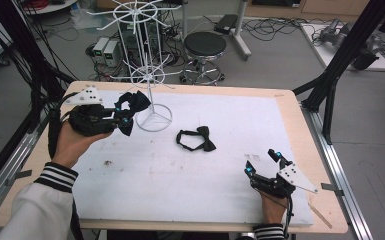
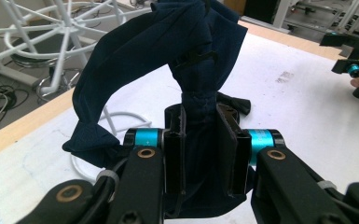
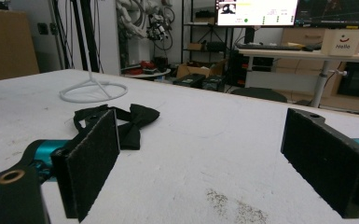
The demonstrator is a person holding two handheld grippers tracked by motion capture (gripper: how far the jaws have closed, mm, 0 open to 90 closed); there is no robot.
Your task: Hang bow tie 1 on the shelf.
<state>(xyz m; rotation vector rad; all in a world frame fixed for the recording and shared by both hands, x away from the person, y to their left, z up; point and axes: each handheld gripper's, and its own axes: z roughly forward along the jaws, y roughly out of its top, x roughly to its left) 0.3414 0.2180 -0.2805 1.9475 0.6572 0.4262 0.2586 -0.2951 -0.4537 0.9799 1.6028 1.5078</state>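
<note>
The left gripper (image 1: 122,116) is up off the table (image 1: 290,100) near its far left corner, jaws clamped tight on a dark bow tie (image 1: 130,106). In the left gripper view the cloth is pinched at its knot between the two pads (image 2: 176,154), with the wings of the bow tie (image 2: 168,60) standing up above them and one end drooping to the left. It hangs just beside the white wire stand (image 1: 152,80), whose ring base (image 1: 154,119) sits on the white mat (image 1: 220,190), close to the far edge.

A second bow tie (image 1: 196,140) lies flat near the middle of the mat, strap looped, touching nothing. In the right gripper view it lies (image 3: 121,122) just beyond the left jaw, with the ring base (image 3: 93,91) further back.

The right gripper (image 1: 264,162) rests low near the front right of the mat, jaws spread wide with nothing between them.

Between the two grippers the mat is bare, apart from the second tie. The mat stops short of the table's right edge, leaving a strip of wood.
</note>
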